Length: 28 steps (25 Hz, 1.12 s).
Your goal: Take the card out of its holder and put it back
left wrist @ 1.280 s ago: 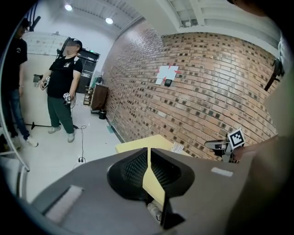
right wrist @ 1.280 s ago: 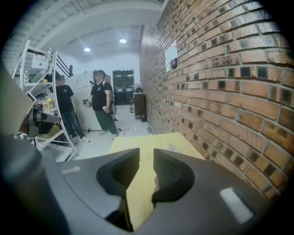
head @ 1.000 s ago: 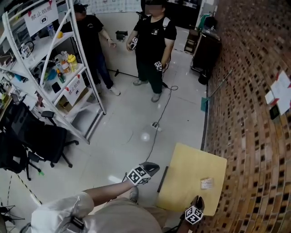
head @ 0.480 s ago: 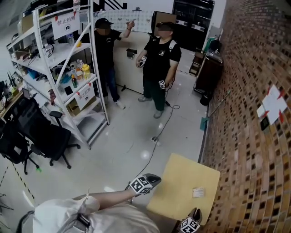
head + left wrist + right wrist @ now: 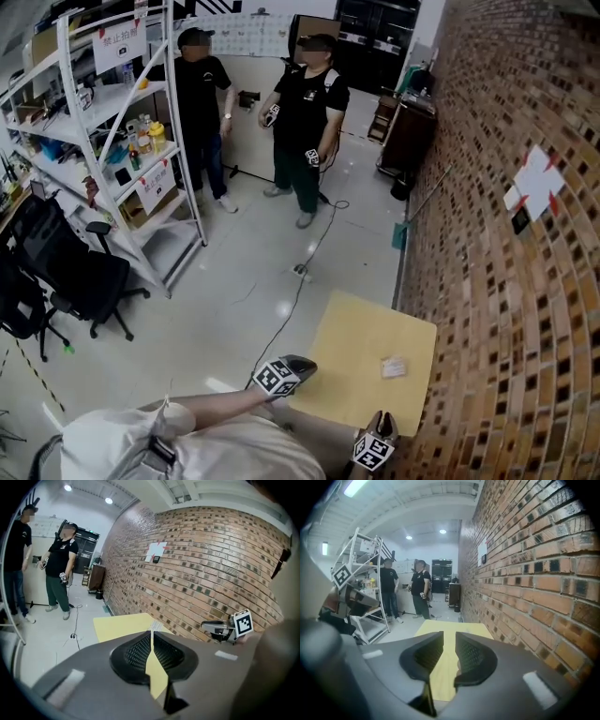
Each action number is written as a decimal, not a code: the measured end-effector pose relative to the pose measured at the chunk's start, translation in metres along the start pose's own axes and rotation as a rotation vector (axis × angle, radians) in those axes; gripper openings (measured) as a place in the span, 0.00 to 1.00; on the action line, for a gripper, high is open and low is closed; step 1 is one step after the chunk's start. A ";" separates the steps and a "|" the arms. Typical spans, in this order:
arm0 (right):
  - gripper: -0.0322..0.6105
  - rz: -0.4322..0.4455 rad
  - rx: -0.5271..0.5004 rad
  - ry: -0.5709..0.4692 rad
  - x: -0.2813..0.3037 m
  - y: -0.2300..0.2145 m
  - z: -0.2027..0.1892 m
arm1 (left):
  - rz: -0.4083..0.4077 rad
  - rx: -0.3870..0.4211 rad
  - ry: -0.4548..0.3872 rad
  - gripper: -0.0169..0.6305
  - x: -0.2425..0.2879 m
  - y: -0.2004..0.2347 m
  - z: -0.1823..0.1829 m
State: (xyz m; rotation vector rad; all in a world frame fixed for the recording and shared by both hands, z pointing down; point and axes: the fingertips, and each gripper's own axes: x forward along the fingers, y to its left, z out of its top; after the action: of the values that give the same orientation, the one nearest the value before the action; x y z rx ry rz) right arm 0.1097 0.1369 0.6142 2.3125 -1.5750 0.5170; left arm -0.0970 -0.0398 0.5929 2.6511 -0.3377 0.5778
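My left gripper (image 5: 151, 633) has its fingers (image 5: 136, 651) drawn together at the tips with only a thin slit behind them and nothing caught there, while my right gripper (image 5: 449, 638) shows its fingers (image 5: 469, 656) parted by a clear gap, empty, with only the yellow table (image 5: 352, 333) seen through it. The card holder (image 5: 394, 367) lies flat on that table, on the side nearer the brick wall (image 5: 497, 309), apart from both grippers. Its long axis seems to run roughly across toward the wall, but it is too small for me to tell which end points where.
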 end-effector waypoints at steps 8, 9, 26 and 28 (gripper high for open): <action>0.13 -0.019 -0.041 -0.004 -0.023 -0.011 -0.001 | -0.038 0.039 0.036 0.08 0.015 -0.027 -0.006; 0.13 -0.024 -0.035 -0.007 -0.026 -0.013 -0.001 | -0.045 0.047 0.035 0.08 0.017 -0.029 -0.003; 0.05 0.018 0.021 0.038 -0.035 -0.009 -0.021 | -0.044 0.086 0.063 0.08 0.017 -0.043 0.002; 0.05 0.023 0.024 0.047 -0.034 -0.009 -0.026 | -0.035 0.077 0.063 0.08 0.015 -0.042 -0.002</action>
State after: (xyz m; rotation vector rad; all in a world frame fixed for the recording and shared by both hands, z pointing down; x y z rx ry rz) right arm 0.1031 0.1792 0.6222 2.2846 -1.5838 0.5951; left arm -0.0712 -0.0041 0.5877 2.6994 -0.2549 0.6741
